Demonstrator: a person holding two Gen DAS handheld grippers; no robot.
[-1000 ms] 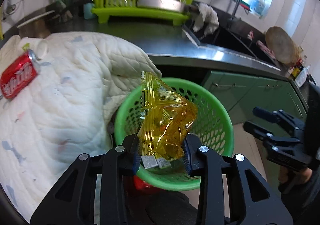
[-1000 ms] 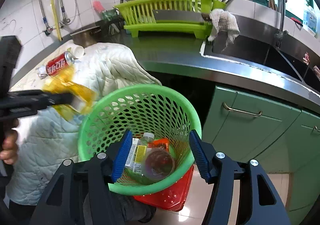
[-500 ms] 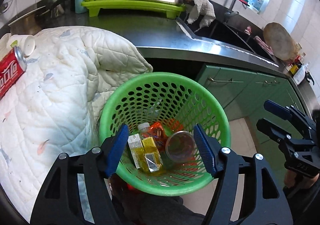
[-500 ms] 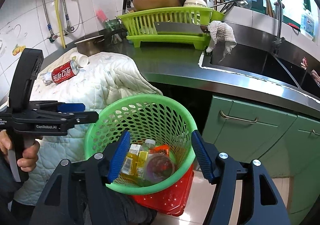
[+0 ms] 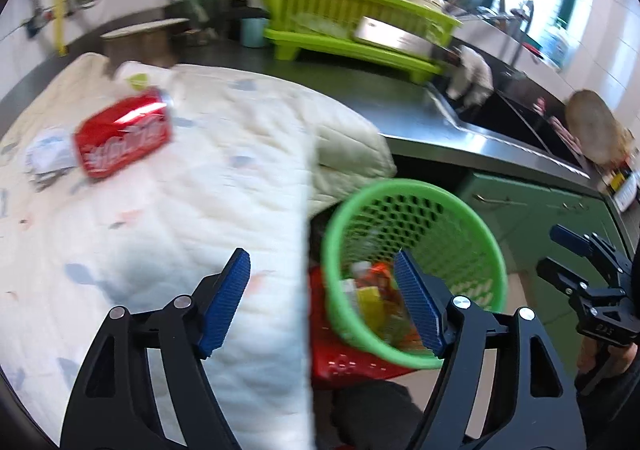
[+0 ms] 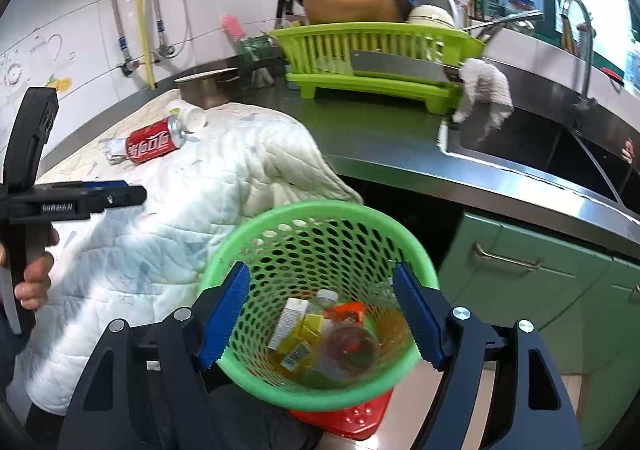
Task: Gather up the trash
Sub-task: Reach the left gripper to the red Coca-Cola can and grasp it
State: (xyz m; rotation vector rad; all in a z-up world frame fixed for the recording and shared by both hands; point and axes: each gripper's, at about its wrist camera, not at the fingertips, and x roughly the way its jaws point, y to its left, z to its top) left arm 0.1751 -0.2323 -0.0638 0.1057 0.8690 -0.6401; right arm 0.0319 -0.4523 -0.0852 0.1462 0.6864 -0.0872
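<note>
step in hand: next bit of trash is being gone for, by the look of it the red soda can [image 5: 123, 137] lying on its side on the white quilted cloth [image 5: 192, 209], at about 10 o'clock in the left wrist view

left gripper [image 5: 322, 300]: jaws opening, nothing between them

right gripper [image 6: 320, 316]: jaws opening too, empty, held over the green perforated plastic basket [image 6: 256, 226]

how to do it well: can is best taken across its round body, since it'd probably roll

edges: cloth hangs over the counter edge just beside the basket rim

open room: cloth between gripper and can is bare; crumpled white wrapper [image 5: 48, 155] touches the can at 9 o'clock, white cup [image 6: 190, 114] near it at 1 o'clock

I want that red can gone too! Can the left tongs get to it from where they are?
Probably yes. The left tongs, empty and opening, point toward the red can, which lies uncovered on the white quilt with nothing in between.
</note>
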